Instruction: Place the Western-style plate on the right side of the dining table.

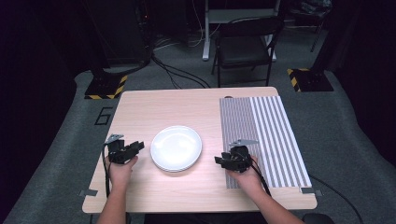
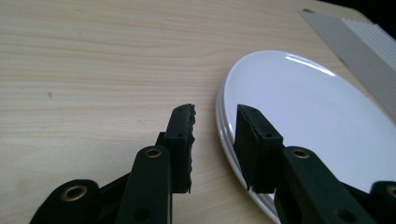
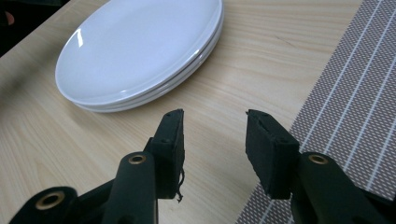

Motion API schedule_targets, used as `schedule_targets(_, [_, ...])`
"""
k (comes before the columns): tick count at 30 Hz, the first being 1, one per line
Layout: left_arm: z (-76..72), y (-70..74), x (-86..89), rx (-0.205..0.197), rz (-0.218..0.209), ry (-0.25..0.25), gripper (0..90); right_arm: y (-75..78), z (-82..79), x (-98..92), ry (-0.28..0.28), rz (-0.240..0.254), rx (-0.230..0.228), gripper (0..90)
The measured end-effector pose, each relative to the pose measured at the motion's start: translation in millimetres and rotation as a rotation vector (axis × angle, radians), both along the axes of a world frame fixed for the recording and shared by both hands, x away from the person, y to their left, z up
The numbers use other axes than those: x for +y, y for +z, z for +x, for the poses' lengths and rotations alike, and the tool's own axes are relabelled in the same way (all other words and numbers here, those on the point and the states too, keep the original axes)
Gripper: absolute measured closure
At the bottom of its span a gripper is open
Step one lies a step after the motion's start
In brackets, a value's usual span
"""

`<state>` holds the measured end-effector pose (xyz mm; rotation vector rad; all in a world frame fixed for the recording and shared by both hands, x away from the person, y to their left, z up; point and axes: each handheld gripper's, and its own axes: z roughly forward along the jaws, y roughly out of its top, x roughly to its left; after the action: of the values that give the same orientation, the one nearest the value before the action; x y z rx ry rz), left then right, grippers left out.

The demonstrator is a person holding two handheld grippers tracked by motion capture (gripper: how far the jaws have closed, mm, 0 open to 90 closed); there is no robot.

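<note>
Plates (image 1: pixel 176 148) sat stacked mid-table, left of the striped mat (image 1: pixel 266 140), as the left gripper (image 1: pixel 138 146) and right gripper (image 1: pixel 217 160) flanked them, jaws apart and clamping nothing, the left's straddling the rim, seemingly poised to lift one.

table (image 1: pixel 140 116): pale wood; placemat (image 1: pixel 271 126): striped, right side; chair (image 1: pixel 245 44): behind table

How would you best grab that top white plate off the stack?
By its thin raised rim, coming in low from the side. The top plate lies flat on others, so only the edge overhang offers a hold. The left gripper already points at the near rim, jaws open.
</note>
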<state>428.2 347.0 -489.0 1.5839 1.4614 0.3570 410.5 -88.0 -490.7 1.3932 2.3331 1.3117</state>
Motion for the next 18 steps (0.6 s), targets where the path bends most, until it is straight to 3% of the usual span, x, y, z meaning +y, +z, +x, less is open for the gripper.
schedule_targets(1, [1.2,-1.4,0.7,0.01,-0.028,0.002,65.7,0.1,1.3,1.3,-0.002,0.001,-0.004,56.5])
schedule_targets(2, [1.2,-1.4,0.7,0.01,-0.028,0.002,65.7,0.2,2.2,2.8,-0.003,0.004,-0.004,56.2])
schedule_targets(3, [3.8,-3.7,2.0,0.026,-0.073,-0.005,65.1,0.2,3.4,4.1,0.0,0.002,-0.009,55.7])
schedule_targets(6, [5.9,-5.6,1.1,0.041,-0.102,-0.011,64.8,-1.0,7.6,9.0,-0.002,-0.019,-0.002,55.1])
schedule_targets(11, [7.8,-6.9,-1.7,0.047,-0.091,-0.029,66.0,-2.3,11.8,11.0,-0.015,-0.006,0.007,57.2])
schedule_targets(13, [9.2,-8.1,-6.1,0.054,-0.094,-0.021,67.0,-2.5,16.7,10.2,-0.039,0.038,0.035,57.3])
schedule_targets(18, [11.0,-9.3,-11.6,0.064,-0.094,-0.034,69.0,-3.0,23.5,9.6,-0.052,0.072,0.05,56.7])
